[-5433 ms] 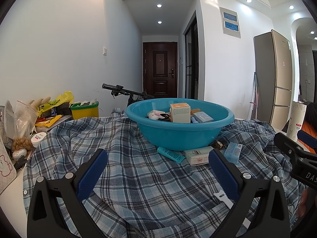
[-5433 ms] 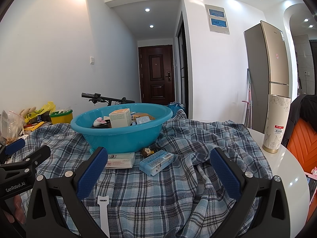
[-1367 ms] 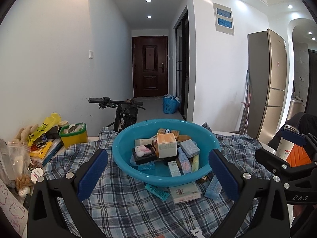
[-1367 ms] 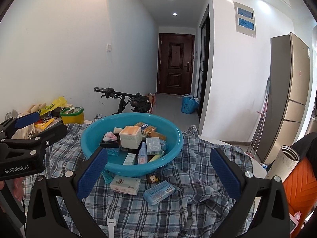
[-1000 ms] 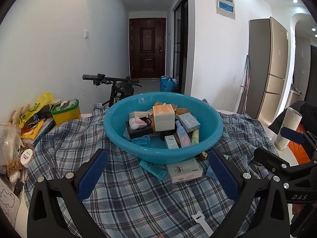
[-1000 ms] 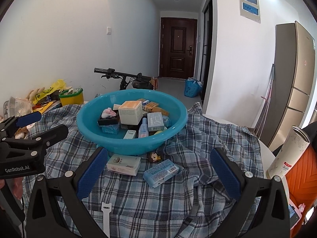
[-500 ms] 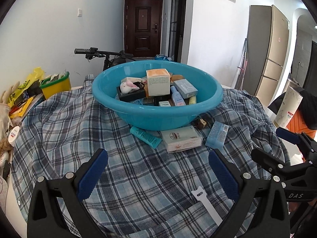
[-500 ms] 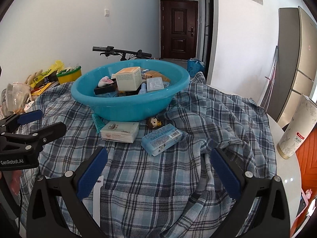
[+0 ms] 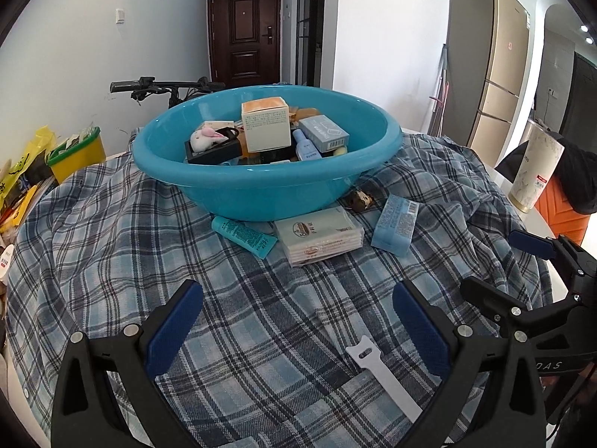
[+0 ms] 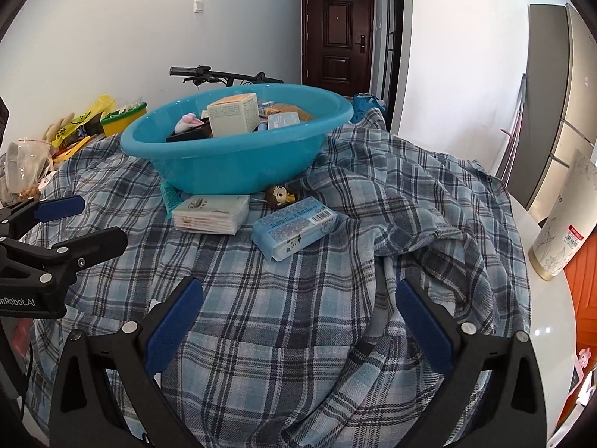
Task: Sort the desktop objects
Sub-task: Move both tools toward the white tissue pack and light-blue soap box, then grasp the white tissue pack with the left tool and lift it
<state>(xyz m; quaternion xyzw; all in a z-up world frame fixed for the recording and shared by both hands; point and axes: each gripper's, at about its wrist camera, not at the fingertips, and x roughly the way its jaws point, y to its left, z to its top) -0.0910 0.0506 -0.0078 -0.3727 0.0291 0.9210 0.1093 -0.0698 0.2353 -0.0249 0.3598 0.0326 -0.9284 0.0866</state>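
A blue plaid cloth point(image 9: 261, 298) covers the surface, whose bare white edge point(image 10: 548, 298) shows to the right of the right claw. Beyond both claws the room runs to a dark wooden door point(image 9: 244, 33), with a bicycle handlebar point(image 9: 164, 84) behind the basin and a tall fridge point(image 9: 488, 63) off to the right.

The left claw's body reads "nRobot.AI" and the right claw's "DAS"; print on the packs is too small to read.

The left claw point(image 9: 296, 326) and right claw point(image 10: 298, 319) both hover spread wide, gripping nothing. Straight ahead of them sits the blue basin point(image 9: 261, 183) heaped with small boxes. Against its near side lie a teal tube point(image 9: 244, 235), a white tissue pack point(image 9: 319, 235), a blue tissue pack point(image 10: 294, 227) and a small figurine point(image 10: 280, 195). A white strap point(image 9: 384, 377) lies just beneath the left claw's right finger.
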